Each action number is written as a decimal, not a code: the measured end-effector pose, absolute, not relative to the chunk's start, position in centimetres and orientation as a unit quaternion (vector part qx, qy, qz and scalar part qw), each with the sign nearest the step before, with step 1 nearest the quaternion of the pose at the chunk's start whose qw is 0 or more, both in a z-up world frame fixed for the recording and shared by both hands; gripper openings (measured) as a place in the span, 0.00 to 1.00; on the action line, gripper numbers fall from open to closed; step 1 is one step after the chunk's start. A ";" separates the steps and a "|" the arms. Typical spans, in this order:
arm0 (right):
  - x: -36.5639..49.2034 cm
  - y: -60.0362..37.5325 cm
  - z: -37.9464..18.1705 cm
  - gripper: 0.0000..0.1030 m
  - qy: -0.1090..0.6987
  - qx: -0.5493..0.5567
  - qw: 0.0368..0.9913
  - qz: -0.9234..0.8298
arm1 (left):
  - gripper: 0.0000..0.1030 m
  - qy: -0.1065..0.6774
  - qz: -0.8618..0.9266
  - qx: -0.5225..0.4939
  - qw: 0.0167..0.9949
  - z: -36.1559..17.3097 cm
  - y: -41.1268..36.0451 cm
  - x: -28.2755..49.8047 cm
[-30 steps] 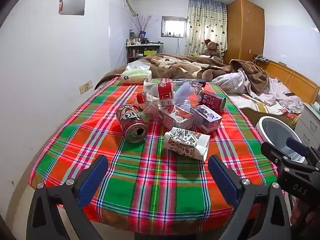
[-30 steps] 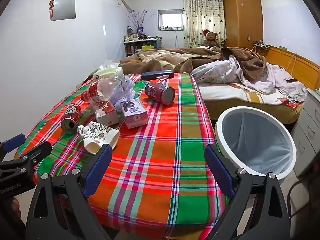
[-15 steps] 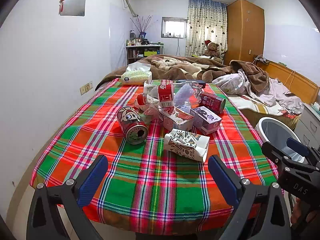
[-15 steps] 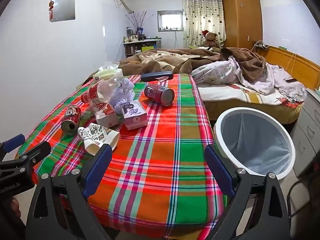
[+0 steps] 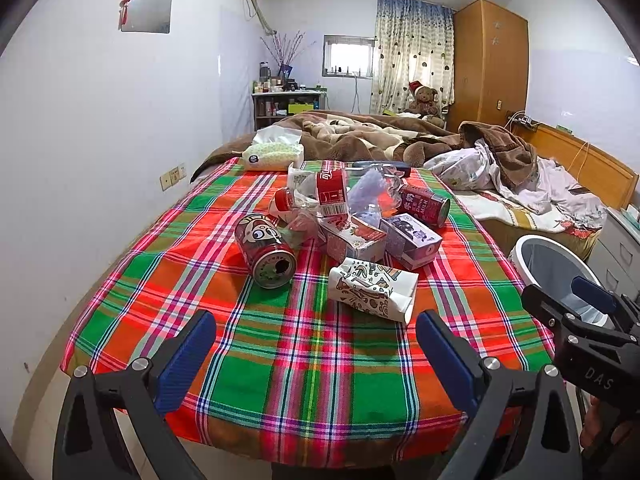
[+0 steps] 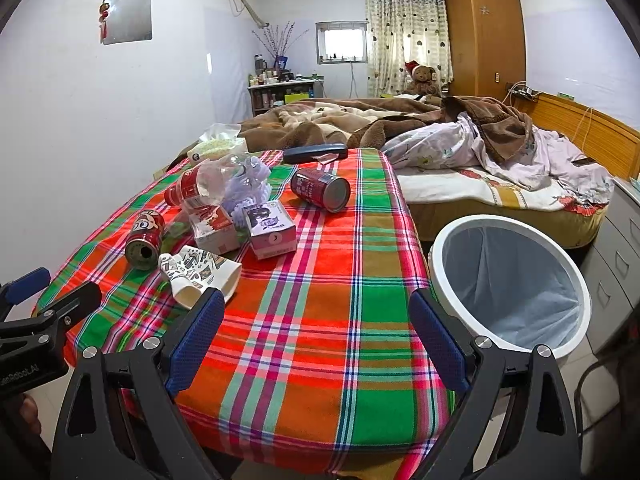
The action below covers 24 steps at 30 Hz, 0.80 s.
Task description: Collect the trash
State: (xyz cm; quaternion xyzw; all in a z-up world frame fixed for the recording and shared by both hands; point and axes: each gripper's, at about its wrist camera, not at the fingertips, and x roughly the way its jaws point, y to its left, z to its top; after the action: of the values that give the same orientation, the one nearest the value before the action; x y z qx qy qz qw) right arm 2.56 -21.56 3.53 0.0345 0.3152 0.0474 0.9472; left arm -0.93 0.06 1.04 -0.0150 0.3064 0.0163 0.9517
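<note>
Trash lies on a plaid-covered table (image 5: 280,380) (image 6: 340,360): a red cartoon can (image 5: 266,250) (image 6: 145,239), a crushed patterned paper cup (image 5: 374,290) (image 6: 200,272), two small cartons (image 5: 354,238) (image 5: 412,238), a second red can (image 5: 424,205) (image 6: 320,189) and a clear plastic bottle (image 5: 320,196) (image 6: 208,184). A white bin with a liner (image 6: 508,280) (image 5: 552,264) stands right of the table. My left gripper (image 5: 316,356) is open and empty, short of the cup. My right gripper (image 6: 316,336) is open and empty over the table's near part.
A tissue pack (image 5: 274,154) and a dark case (image 6: 315,153) lie at the table's far end. A bed with brown blankets (image 6: 360,120) lies behind. A drawer unit (image 6: 616,248) stands right of the bin. A wall runs along the left.
Both grippers have moved slightly forward toward the trash. Both stay open and empty. Nothing on the table has moved.
</note>
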 end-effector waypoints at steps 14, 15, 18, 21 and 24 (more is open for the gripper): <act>2.5 -21.6 3.6 0.92 0.314 0.042 0.947 0.051 | 0.99 0.306 0.017 -0.018 0.952 1.0 0.1 -1.3; 2.5 -21.6 3.6 0.92 0.314 0.042 0.947 0.050 | 0.99 0.305 0.017 -0.018 0.952 1.0 0.3 -1.3; 2.5 -21.7 3.6 0.92 0.314 0.042 0.947 0.051 | 0.99 0.305 0.017 -0.018 0.952 1.1 0.3 -1.4; 2.4 -21.7 3.6 0.92 0.313 0.042 0.947 0.051 | 0.99 0.305 0.018 -0.019 0.952 1.2 0.4 -1.4; 2.4 -21.7 3.6 0.92 0.313 0.042 0.947 0.051 | 0.99 0.305 0.018 -0.019 0.952 1.2 0.4 -1.2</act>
State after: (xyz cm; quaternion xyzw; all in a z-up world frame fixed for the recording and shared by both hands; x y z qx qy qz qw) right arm 2.45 -21.68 3.64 0.0424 0.3134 0.0511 0.9473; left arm -1.21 0.41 1.17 -0.0190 0.3051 0.0182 0.9520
